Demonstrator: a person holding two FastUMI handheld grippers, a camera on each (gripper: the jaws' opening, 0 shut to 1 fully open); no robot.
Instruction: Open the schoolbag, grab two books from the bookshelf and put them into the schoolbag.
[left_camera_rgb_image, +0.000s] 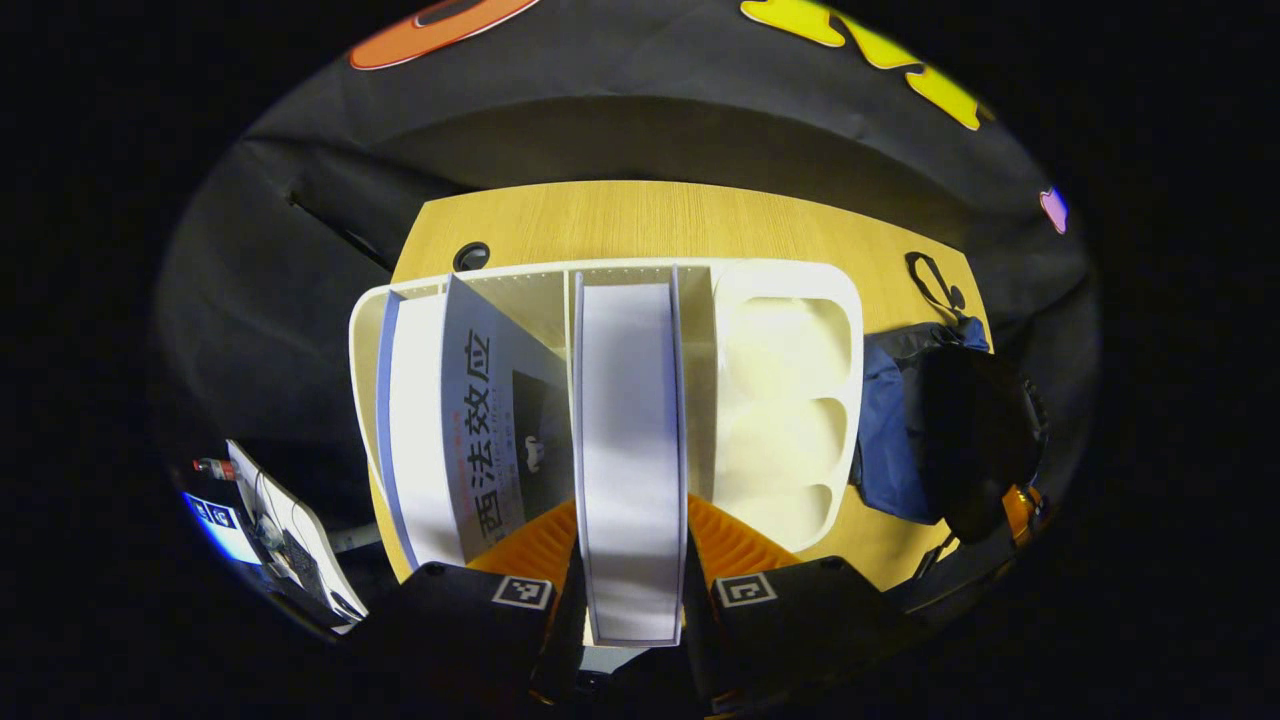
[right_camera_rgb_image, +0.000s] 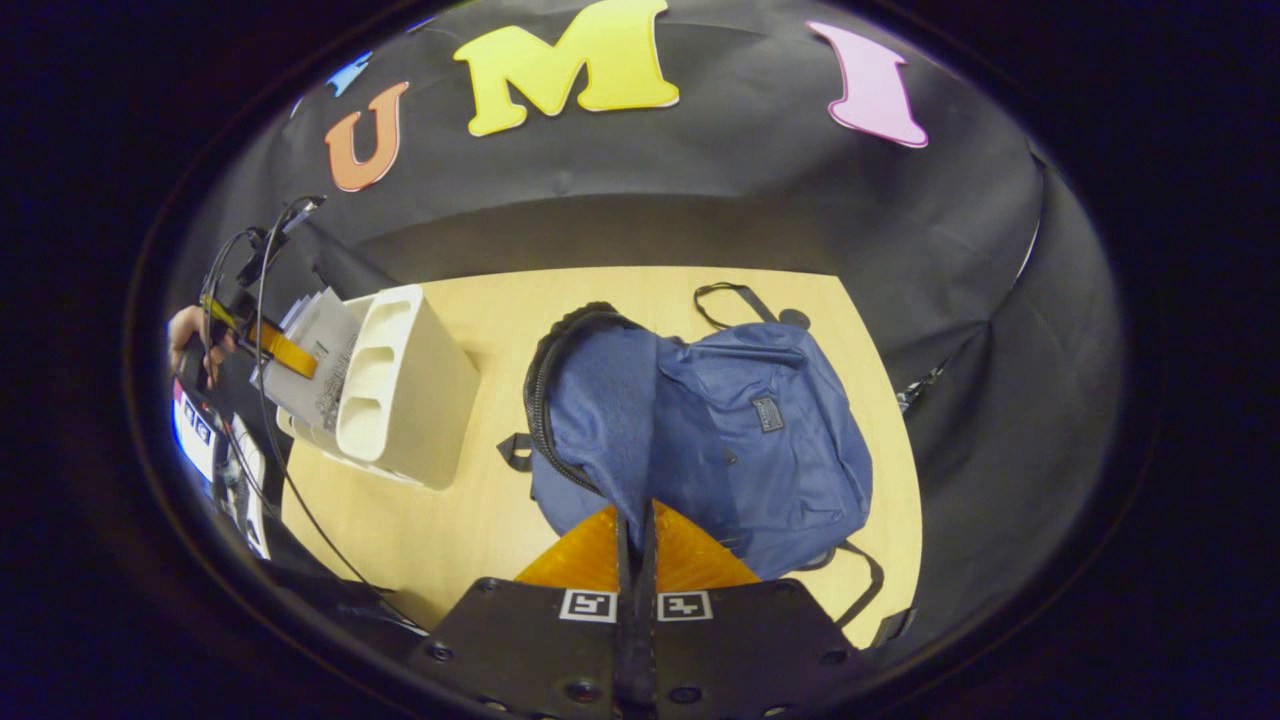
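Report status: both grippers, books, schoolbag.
Left gripper shut on white book in bookshelf. Right gripper shut on blue schoolbag flap, bag open. Second book leaning in shelf. Nothing in the way.

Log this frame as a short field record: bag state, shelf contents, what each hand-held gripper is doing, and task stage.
schoolbag: blue schoolbag lying on the wooden table, main opening unzipped
bookshelf: white bookshelf beside the bag, one lettered book leaning in its left slot
left hand-held gripper: fingers on both sides of a white book in the middle slot
right hand-held gripper: fingers together, pinching the bag's fabric
stage: bag open; no book seen inside it
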